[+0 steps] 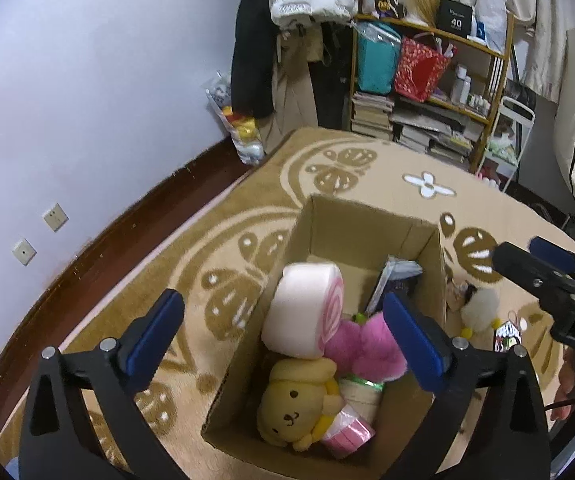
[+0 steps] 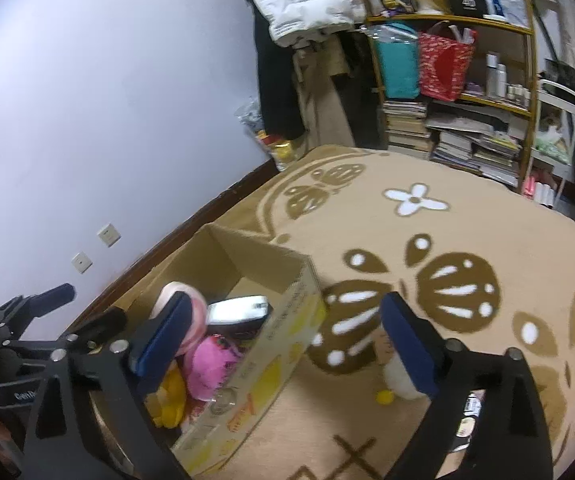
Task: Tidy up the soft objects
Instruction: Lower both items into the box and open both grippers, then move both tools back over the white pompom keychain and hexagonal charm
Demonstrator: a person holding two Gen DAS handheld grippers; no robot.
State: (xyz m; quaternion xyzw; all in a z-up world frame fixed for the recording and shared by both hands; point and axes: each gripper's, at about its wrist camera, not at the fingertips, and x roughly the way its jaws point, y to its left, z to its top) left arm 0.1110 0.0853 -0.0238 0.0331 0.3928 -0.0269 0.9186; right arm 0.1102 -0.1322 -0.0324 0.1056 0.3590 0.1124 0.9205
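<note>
Plush toys (image 1: 311,380) in cardboard box (image 1: 367,216) on patterned rug (image 2: 487,220); both tongs wide, empty.

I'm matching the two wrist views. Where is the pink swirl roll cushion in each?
Left wrist: pink swirl roll cushion at frame centre, atop the toys in the cardboard box.
Right wrist: lower left, mostly hidden behind the right gripper's finger, inside the box.
Shared landmark: white flower on the rug.
</note>
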